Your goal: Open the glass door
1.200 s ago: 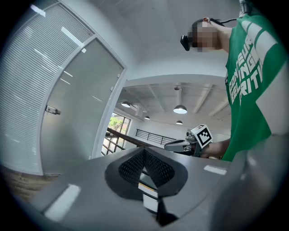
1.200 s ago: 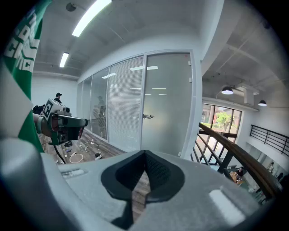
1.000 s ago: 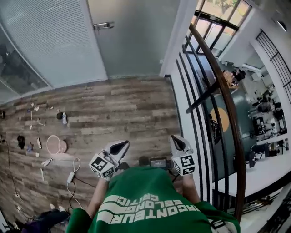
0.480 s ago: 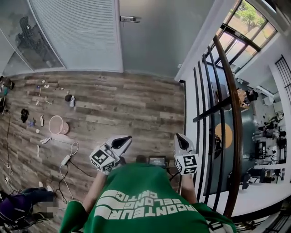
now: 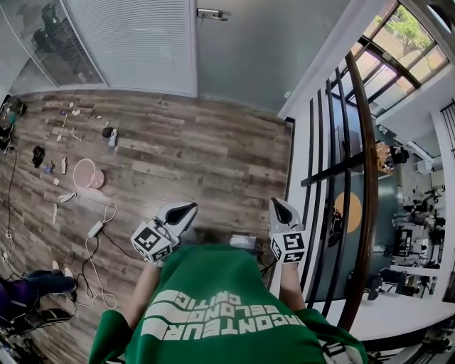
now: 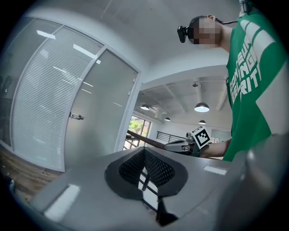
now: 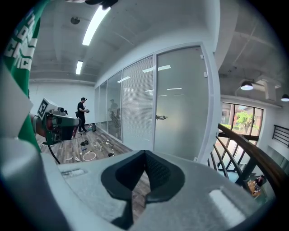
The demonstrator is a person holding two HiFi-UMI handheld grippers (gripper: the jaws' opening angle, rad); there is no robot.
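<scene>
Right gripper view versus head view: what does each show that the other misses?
Only the right gripper view: the ceiling lights. Only the head view: the marker cube on the right gripper, and the lower level's workbenches. Both: the door handle, the wooden railing and the pink ring on the floor.

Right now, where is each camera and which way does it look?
Head view: on the person's head, looking steeply down at the floor; shows green shirt, left gripper, right gripper.
Left gripper view: on the left gripper, facing the glass door; shows its shut jaws, the right gripper.
Right gripper view: on the right gripper, facing the glass door; shows its shut jaws.
Shared: the door handle.
</scene>
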